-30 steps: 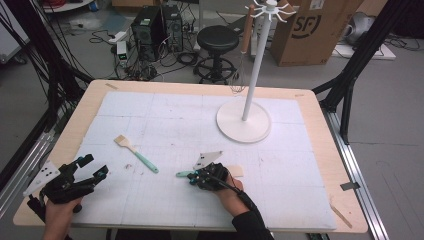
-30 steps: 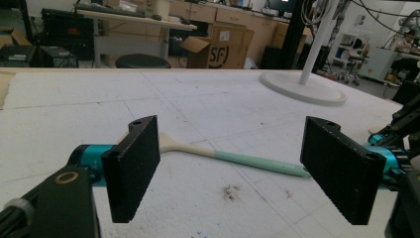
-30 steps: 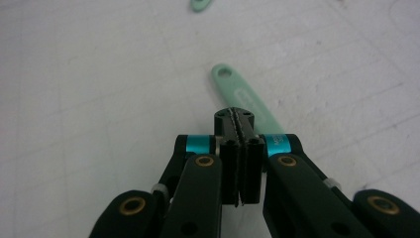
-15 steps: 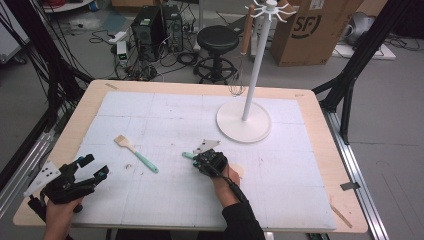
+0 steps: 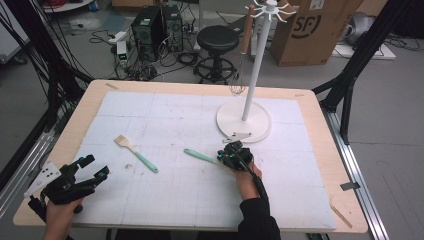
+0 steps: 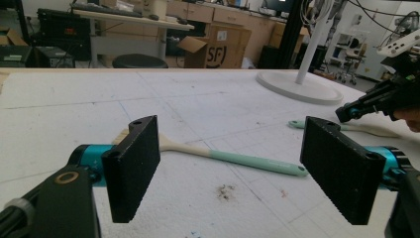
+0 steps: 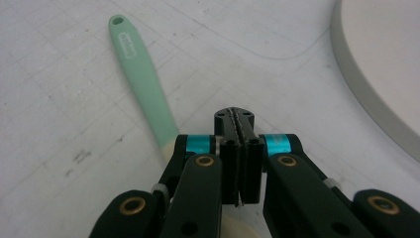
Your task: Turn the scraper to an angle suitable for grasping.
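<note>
My right gripper [image 5: 224, 155] [image 7: 235, 116] is shut, its pads pressed together with nothing between them. It sits low over the cream end of a green-handled utensil [image 5: 199, 155] [image 7: 141, 74], whose handle sticks out to the left of the jaws. A pastry brush [image 5: 135, 152] [image 6: 257, 162] with a green handle lies left of centre on the white mat. At the table's near-left corner my left gripper [image 5: 96, 166] [image 6: 230, 168] is held open and empty, facing the brush from a distance. The left gripper view also catches the right gripper [image 6: 376, 99] at far right.
A white stand with a round base [image 5: 243, 121] [image 7: 386, 64] rises just beyond the right gripper. A whisk [image 5: 244, 37] hangs from its top. The wooden table edge [image 5: 60, 145] frames the mat; a stool and boxes sit behind the table.
The right gripper has moved away from the person toward the stand's base, still shut, and the green-handled utensil under it has shifted along with it. The left gripper has stayed put.
</note>
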{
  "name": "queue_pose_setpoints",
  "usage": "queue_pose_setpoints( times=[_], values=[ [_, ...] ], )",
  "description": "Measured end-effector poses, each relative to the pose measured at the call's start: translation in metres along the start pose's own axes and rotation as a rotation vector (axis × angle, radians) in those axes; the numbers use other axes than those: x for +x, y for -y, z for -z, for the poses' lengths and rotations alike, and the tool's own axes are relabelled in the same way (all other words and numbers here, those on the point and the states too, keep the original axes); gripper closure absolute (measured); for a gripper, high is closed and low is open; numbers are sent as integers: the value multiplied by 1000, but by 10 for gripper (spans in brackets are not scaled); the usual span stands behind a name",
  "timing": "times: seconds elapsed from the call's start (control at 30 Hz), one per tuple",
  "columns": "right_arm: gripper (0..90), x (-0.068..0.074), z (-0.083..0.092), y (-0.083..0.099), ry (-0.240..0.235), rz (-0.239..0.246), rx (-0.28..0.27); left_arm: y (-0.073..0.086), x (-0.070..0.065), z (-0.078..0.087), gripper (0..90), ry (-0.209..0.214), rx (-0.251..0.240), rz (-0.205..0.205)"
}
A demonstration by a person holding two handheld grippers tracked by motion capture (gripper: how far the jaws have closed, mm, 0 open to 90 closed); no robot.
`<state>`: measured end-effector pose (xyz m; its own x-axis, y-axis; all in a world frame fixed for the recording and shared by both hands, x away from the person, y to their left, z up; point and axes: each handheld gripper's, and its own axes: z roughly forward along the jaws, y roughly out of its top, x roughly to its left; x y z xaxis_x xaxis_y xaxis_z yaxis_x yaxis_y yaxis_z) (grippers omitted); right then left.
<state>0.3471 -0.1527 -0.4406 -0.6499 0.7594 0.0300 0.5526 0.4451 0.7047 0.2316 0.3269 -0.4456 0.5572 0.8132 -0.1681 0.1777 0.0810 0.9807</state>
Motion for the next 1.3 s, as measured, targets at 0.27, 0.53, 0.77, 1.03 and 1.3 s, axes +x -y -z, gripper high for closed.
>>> queue_pose_setpoints(
  times=[0.27, 0.53, 0.77, 1.03, 1.3],
  values=[
    [894, 2, 18, 13, -87, 60, 30, 0, -1, -1, 239, 1, 1, -1],
    [894, 8, 32, 19, -153, 108, 35, 0, -2, -2, 240, 3, 2, -3],
    [892, 4, 55, 31, -108, 94, -137, 0, -3, -2, 240, 4, 2, -10],
    [588, -2, 87, 54, -51, 71, -299, -1, -6, -1, 234, 12, -7, -10],
    [196, -13, 104, 74, 24, 21, -388, -3, -9, -1, 204, 6, -13, -18]
  ],
)
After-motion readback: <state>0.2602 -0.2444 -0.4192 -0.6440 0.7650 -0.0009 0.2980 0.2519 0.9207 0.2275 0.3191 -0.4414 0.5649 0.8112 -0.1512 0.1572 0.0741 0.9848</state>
